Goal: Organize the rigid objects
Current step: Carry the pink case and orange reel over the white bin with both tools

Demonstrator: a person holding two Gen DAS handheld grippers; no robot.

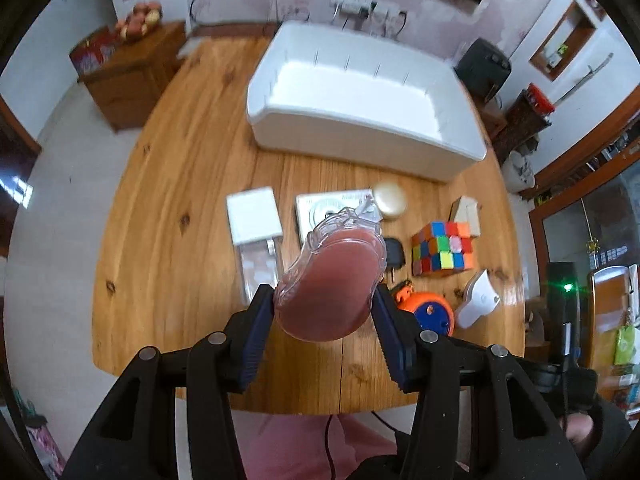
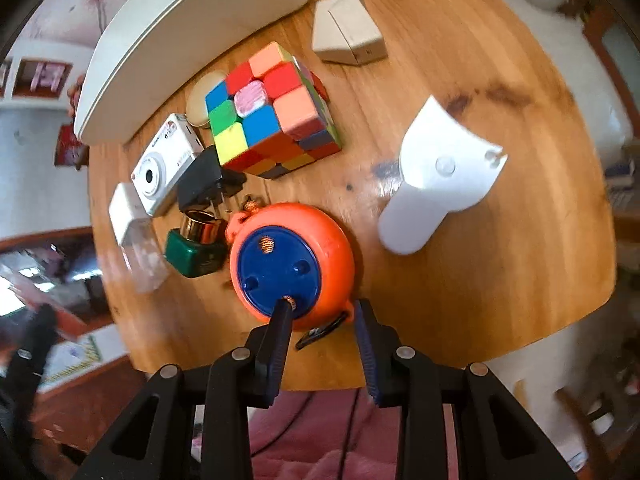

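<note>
The left gripper point(image 1: 324, 300) is clamped on a clear plastic shell with a pink inside point(image 1: 328, 280), held up in the air above the near part of the round wooden table point(image 1: 192, 200). The right gripper point(image 2: 320, 312) has its blue fingers point(image 2: 280, 328) pressed on the near rim of an orange round case with a blue face point(image 2: 292, 256), which sits close to the table's near edge — the jaws are as narrow as they get, gripping it.

Toward the far edge stands a large white bin point(image 1: 360, 120); what shows of its inside is bare white floor and ribbed walls — nothing lies in it.

Between the bin and the near edge lie:
- a colour cube point(image 2: 272, 116)
- a white camera point(image 2: 164, 164)
- a black plug point(image 2: 204, 180) touching the cube
- a green bottle with a gold cap point(image 2: 196, 248), on its side just beside the orange case
- a white box with a clear end point(image 1: 256, 236)
- a pale round disc point(image 1: 390, 199)
- a beige wedge-shaped box point(image 2: 348, 30)
- a white curved plastic piece point(image 2: 436, 176) toward the right edge
</note>
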